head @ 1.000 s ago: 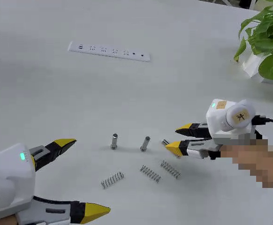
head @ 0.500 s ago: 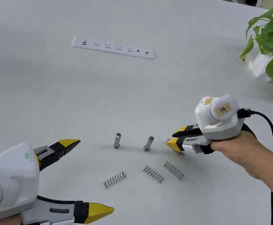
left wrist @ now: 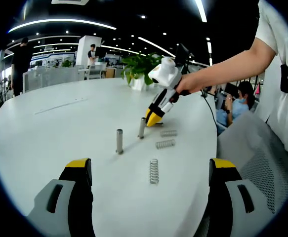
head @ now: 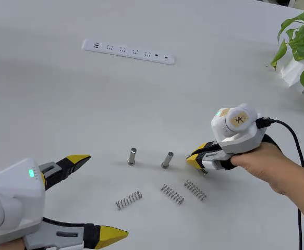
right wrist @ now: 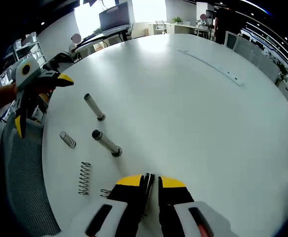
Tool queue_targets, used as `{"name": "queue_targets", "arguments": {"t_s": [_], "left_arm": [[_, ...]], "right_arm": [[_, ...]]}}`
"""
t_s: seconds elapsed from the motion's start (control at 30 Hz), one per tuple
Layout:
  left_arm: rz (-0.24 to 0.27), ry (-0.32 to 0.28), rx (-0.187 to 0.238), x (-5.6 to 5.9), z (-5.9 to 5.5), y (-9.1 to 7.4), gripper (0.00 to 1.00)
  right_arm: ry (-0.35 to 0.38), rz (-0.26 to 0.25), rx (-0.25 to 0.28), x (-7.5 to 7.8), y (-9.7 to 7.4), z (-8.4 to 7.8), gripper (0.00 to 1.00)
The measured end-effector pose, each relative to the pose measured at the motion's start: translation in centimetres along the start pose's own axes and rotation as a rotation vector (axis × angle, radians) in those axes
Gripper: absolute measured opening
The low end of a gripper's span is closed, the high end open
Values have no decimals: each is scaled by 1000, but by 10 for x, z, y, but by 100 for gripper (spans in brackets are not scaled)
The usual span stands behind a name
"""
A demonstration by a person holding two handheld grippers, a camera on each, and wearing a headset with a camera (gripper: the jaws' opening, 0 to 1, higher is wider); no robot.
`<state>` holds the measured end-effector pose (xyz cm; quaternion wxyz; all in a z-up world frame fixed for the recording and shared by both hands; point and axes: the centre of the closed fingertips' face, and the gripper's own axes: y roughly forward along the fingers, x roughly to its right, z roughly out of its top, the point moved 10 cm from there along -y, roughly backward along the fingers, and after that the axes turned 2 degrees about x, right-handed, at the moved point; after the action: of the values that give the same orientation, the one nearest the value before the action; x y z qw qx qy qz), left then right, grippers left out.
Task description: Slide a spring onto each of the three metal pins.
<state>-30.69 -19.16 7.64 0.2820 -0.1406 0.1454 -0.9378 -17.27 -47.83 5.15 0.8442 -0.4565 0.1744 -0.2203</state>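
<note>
Three springs (head: 171, 194) lie loose at lower centre, none fitted; two pins (head: 132, 155) stand bare just above; right gripper (head: 194, 156) clamps the third pin (right wrist: 147, 190); left gripper (head: 100, 197), lower left, gapes wide, empty.

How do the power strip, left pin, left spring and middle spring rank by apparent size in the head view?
1. The power strip, longest by far.
2. The left spring and middle spring: alike, not ranked.
3. The left pin, shortest, though it stands upright and is foreshortened from above, so its place is unsure.
</note>
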Motion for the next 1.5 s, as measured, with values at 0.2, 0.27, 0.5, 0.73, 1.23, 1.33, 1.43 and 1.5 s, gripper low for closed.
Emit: {"name": "queue_targets", "arguments": {"t_s": [0.2, 0.27, 0.5, 0.73, 1.23, 1.33, 1.43, 1.5], "left_arm": [[1, -6, 2, 0, -1, 0, 98], [1, -6, 2, -1, -1, 0, 98], [2, -13, 8, -2, -1, 0, 98], [4, -10, 9, -2, 1, 0, 98], [1, -9, 3, 0, -1, 0, 98], [0, -10, 4, 0, -1, 0, 98], [-2, -10, 2, 0, -1, 1, 98], [-3, -10, 3, 0, -1, 1, 98]], "right_arm": [[4, 1, -7, 0, 2, 0, 6], [7, 1, -8, 0, 2, 1, 6], [17, -16, -20, -2, 2, 2, 5], [11, -23, -18, -3, 2, 0, 5], [6, -25, 4, -6, -3, -1, 5], [6, -27, 12, -7, -5, 0, 5], [5, -30, 22, -8, -8, 0, 5], [2, -32, 26, -8, -10, 0, 5]]}}
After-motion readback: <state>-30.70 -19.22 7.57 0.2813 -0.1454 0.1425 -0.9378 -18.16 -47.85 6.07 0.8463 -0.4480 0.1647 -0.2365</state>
